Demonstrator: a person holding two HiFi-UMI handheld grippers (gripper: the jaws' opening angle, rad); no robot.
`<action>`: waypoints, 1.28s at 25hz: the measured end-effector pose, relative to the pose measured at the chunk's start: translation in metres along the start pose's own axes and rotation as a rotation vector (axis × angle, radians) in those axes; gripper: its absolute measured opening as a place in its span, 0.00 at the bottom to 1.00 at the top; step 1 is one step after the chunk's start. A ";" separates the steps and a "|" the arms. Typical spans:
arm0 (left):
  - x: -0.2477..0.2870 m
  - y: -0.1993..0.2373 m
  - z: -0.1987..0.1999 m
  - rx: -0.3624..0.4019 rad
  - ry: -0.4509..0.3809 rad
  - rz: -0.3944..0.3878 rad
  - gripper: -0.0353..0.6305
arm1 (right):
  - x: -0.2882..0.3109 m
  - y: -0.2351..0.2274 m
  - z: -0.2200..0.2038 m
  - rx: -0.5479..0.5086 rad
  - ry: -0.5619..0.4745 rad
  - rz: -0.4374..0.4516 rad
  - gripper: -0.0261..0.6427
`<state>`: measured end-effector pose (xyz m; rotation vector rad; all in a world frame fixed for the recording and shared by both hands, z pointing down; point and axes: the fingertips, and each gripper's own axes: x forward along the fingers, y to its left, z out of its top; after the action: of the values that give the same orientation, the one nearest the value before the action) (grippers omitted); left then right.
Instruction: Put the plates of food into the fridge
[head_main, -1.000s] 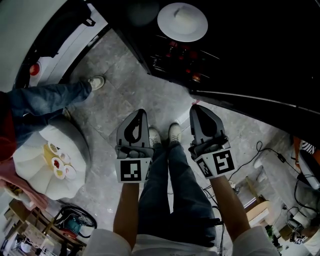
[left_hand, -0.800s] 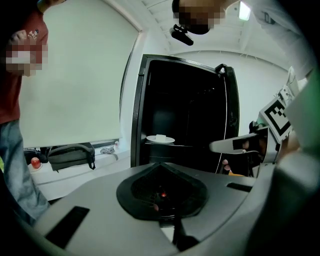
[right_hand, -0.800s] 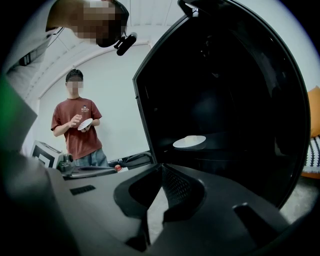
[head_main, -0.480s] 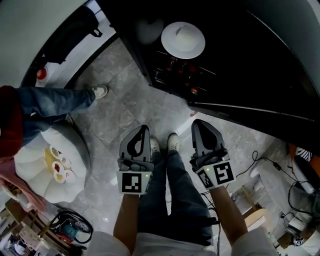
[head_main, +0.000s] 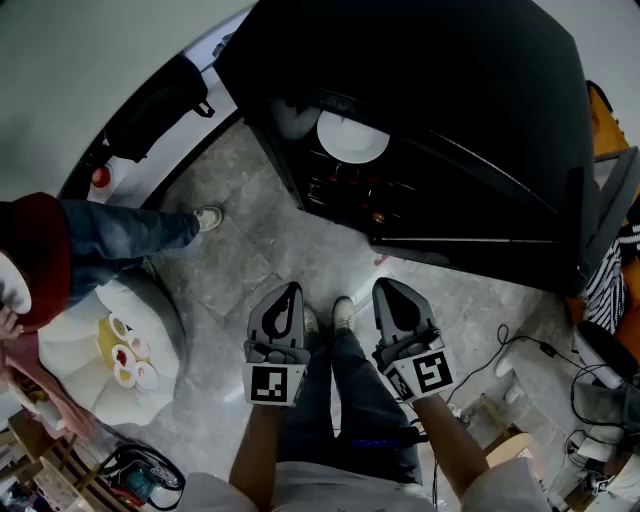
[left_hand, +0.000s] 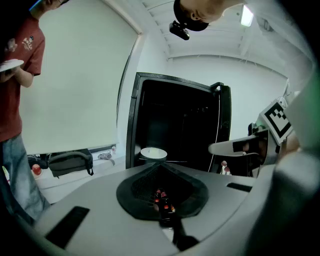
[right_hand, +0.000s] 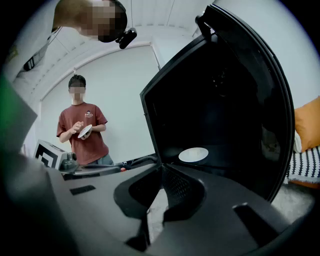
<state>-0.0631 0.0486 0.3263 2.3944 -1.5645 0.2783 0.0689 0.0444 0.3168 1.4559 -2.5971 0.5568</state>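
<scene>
Both forearms stretched forward, low and side by side above the legs. Left gripper (head_main: 290, 292) and right gripper (head_main: 385, 287) tipped slightly down toward the open fridge (head_main: 450, 80). Jaws of each pressed together, pinching nothing. Two grippers, two plates: one white plate (head_main: 352, 138) resting on a fridge shelf, a second plate (right_hand: 85, 131) in the hands of a bystander (right_hand: 82, 120) well apart from the fridge.

I count two grippers, left gripper (head_main: 288, 295) and right gripper (head_main: 388, 290); one fridge (head_main: 480, 130); one plate (head_main: 352, 138) inside; a second plate (right_hand: 85, 131) held by one bystander (right_hand: 95, 146).
</scene>
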 end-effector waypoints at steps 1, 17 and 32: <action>-0.002 -0.001 0.003 0.003 0.005 -0.002 0.05 | -0.003 0.002 0.003 -0.002 0.004 0.003 0.06; -0.033 -0.023 0.070 0.037 -0.041 -0.017 0.05 | -0.040 0.025 0.052 0.016 -0.012 0.031 0.06; -0.046 -0.040 0.127 0.087 -0.104 -0.034 0.05 | -0.045 0.016 0.109 -0.036 -0.067 -0.009 0.06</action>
<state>-0.0430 0.0621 0.1874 2.5365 -1.5852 0.2222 0.0879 0.0474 0.1994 1.4997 -2.6350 0.4658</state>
